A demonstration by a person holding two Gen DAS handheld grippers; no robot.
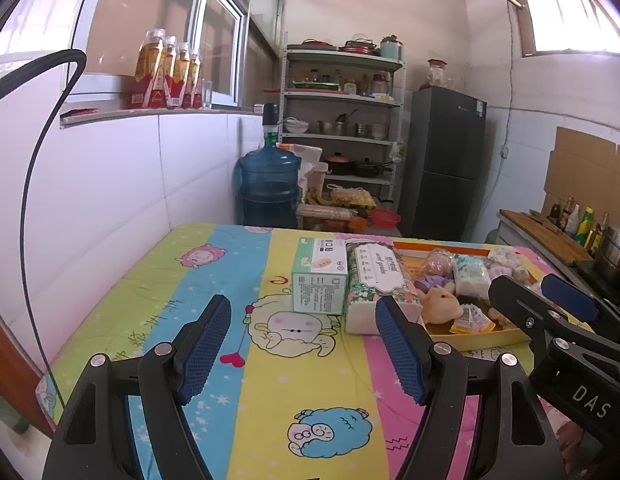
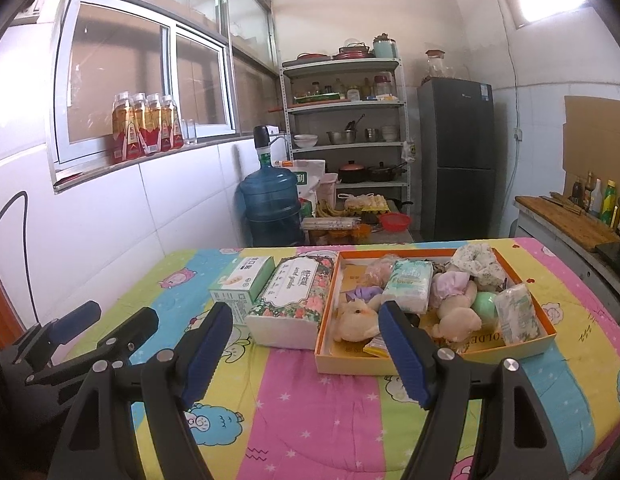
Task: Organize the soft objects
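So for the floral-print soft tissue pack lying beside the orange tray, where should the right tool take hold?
Grip the floral-print soft tissue pack across its narrow width near the white near end, coming from the front and above. It lies flat and lengthwise toward the camera, between the green-and-white carton and the orange cardboard tray, so its long sides look crowded; the near end is free. The open right tool probably spans it.

The left black two-finger gripper with blue ribbed pads (image 1: 303,346) hangs with its jaws spread wide and nothing between them, tilted slightly downward. The right black two-finger gripper with blue ribbed pads (image 2: 305,350) sits just beside it in the same pose, jaws equally wide and empty.
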